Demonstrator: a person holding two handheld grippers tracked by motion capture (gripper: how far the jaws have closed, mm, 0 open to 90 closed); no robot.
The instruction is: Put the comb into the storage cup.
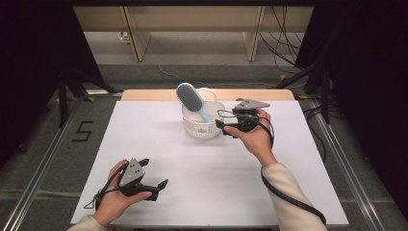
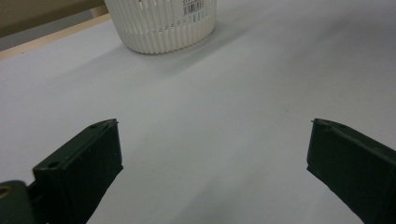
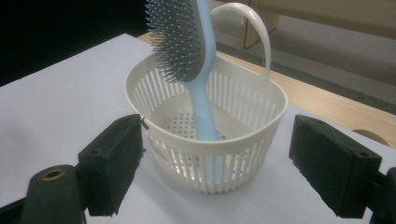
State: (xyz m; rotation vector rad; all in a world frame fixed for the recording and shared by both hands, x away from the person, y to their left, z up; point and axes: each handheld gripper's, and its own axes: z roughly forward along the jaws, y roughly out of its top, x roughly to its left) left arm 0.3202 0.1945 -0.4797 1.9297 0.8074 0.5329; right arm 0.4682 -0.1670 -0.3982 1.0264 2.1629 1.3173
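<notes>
- Fingers [image 3: 112, 163] of the right gripper [image 1: 230, 126] stood wide apart, holding nothing, one on each side of the white basket [image 3: 233, 140] in the right gripper view, not touching it.
- Fingers [image 2: 84, 168] of the left gripper [image 1: 155, 174] were spread wide too, empty, low over the bare white table [image 1: 159, 144] at the near left corner.
- Count was easy: two grippers, one basket, one hairbrush [image 1: 188, 97].
- That one light-blue hairbrush [image 3: 187, 51] stood in the basket [image 1: 202, 126], handle end down on the perforated floor, bristled head up and clear of the rim.
- Its long axis ran close to upright, tilted; in the high view the head leaned to the far left, the handle slanting down to the near right.
- Bristles faced left in the right gripper view.
- Basket sat on the table toward the far edge, just right of centre, right beside the right gripper and well apart from the left one.
- One looped carry handle [image 3: 254, 32] rose from the basket's far rim.
- Barcode sticker [image 2: 193, 6] showed on the basket's slatted wall in the left gripper view; its digits were too small to read.
- On the floor left of the table, a marking [image 1: 82, 131] read "5".
</notes>
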